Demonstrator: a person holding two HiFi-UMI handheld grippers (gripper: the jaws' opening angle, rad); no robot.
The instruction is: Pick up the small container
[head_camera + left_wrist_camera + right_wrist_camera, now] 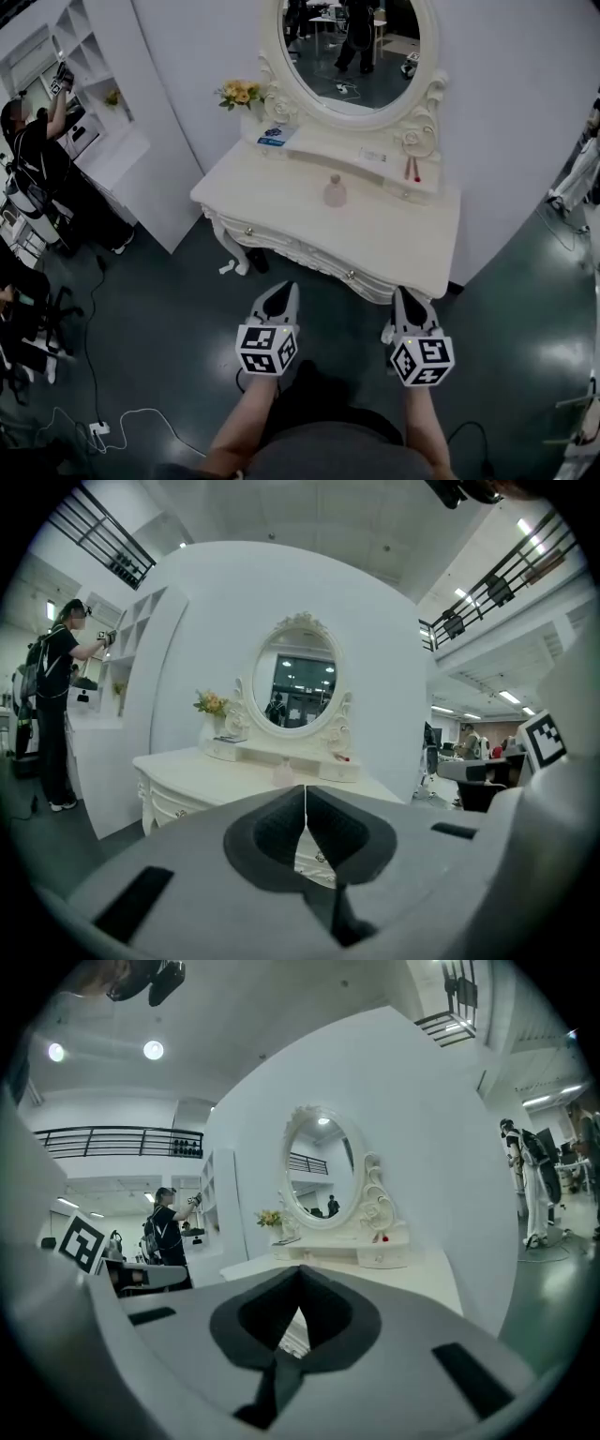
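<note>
White and carved, the table point(281, 206) stands against a curved white wall, with an oval mirror point(352, 47) rising from its back edge. The small container point(335, 191), pale pink and rounded with a narrow top, stands upright on the tabletop. It is roughly midway between the left and right edges and nearer the back edge than the front, just before the low raised shelf under the mirror. It is well apart from both tools.

Yellow flowers point(239, 93) sit at the back left corner, with a blue card point(274, 135) just beside them on the raised shelf. A red-handled item point(411, 169) lies near the back right corner.

The left tool point(280, 292) and the right tool point(409, 296) are held side by side over the dark green floor point(159, 300), short of the table's front edge. Both point toward the table, close to level. In the left gripper view the left tool's jaws meet tip to tip, clenched on nothing, and the container shows faintly just above the tips, far back on the table. In the right gripper view the right tool's jaws are likewise pressed together at the tips with nothing between them.

Off the table's left edge, a person point(37, 155) in dark clothes reaches up toward white shelves point(84, 56). A white cable point(131, 417) lies on the floor.
</note>
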